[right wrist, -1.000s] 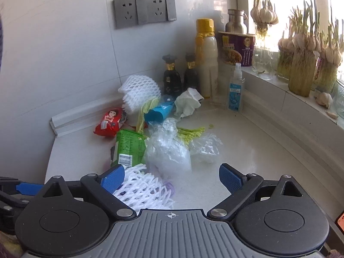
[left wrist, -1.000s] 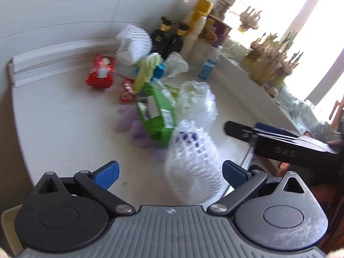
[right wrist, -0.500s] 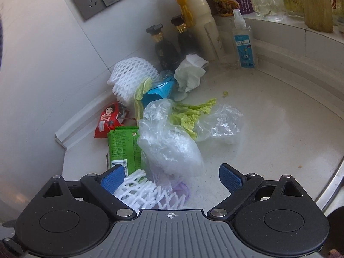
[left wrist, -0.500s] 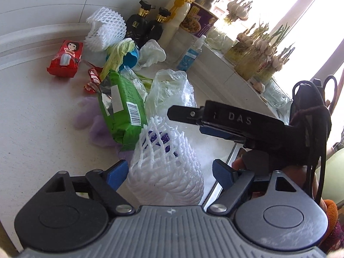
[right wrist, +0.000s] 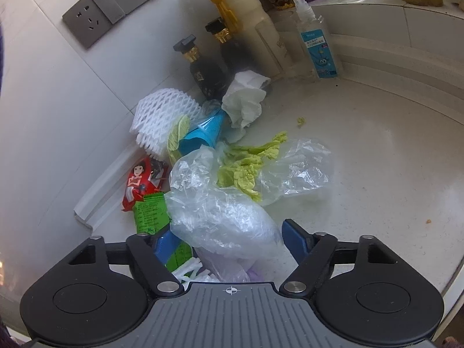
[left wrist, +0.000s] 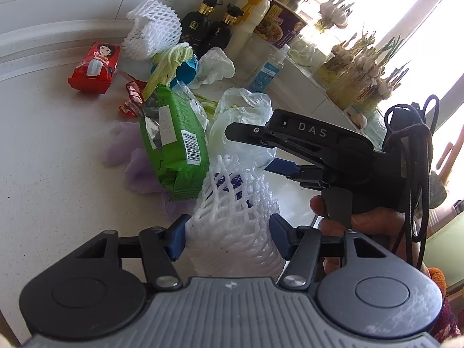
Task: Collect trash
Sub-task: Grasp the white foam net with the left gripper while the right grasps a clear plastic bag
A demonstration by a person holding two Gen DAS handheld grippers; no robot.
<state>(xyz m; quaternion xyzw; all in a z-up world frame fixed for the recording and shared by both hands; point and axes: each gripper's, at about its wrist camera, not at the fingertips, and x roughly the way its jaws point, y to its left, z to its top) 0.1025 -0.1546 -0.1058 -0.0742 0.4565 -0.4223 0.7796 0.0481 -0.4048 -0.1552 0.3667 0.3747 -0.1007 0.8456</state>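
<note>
My left tool, jaws just closing, presses both blue pads against the white foam net sleeve on the surface. My right tool, jaws also closing, straddles the crumpled clear plastic bag; its pads sit beside the bag, and I cannot tell whether they touch it. The green wrapper lies just beyond the sleeve.

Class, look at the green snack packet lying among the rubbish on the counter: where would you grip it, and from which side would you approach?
Grip the green snack packet at its crimped near end, coming from the front: that flat seam faces the left gripper, while purple plastic lies under it and clear bags crowd its right side.
</note>
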